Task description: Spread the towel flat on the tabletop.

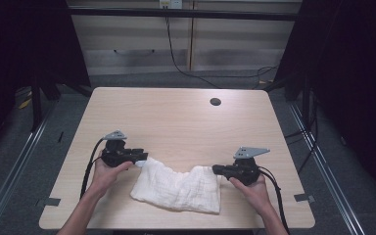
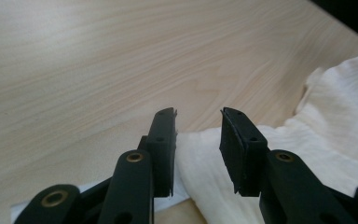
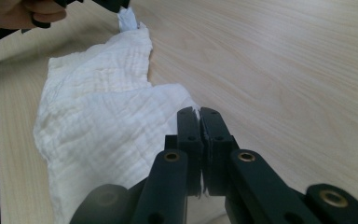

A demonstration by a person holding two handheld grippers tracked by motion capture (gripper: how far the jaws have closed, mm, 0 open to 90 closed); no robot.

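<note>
1. Far left, the person's left hand wraps the left hand-held gripper, grey three-cornered plate on top, black cable looping down past the wrist.
2. In the left gripper view that hand-held gripper has its jaws spread, a clear gap between the black pads, and the edge of the white cloth lies in and under that gap. One pad sits right at the cloth's border; I cannot tell if it touches.
3. From the right gripper view, a small peak of the cloth's corner stands up just under the left hand-held gripper.
4. Between the two hand-held grippers, the white cloth lies rumpled on the pale wooden bench, sagging in the middle and spreading toward the person's edge.
5. At the cloth's right corner sits the right hand-held gripper, pointing left toward its partner, held by the right hand.
6. In the right gripper view, that hand-held gripper has its jaws pressed together, with a thin wisp of the white cloth pinched between the tips.
7. Beyond the right hand-held gripper, well apart, a small dark round hole marks the bench's far side.
</note>
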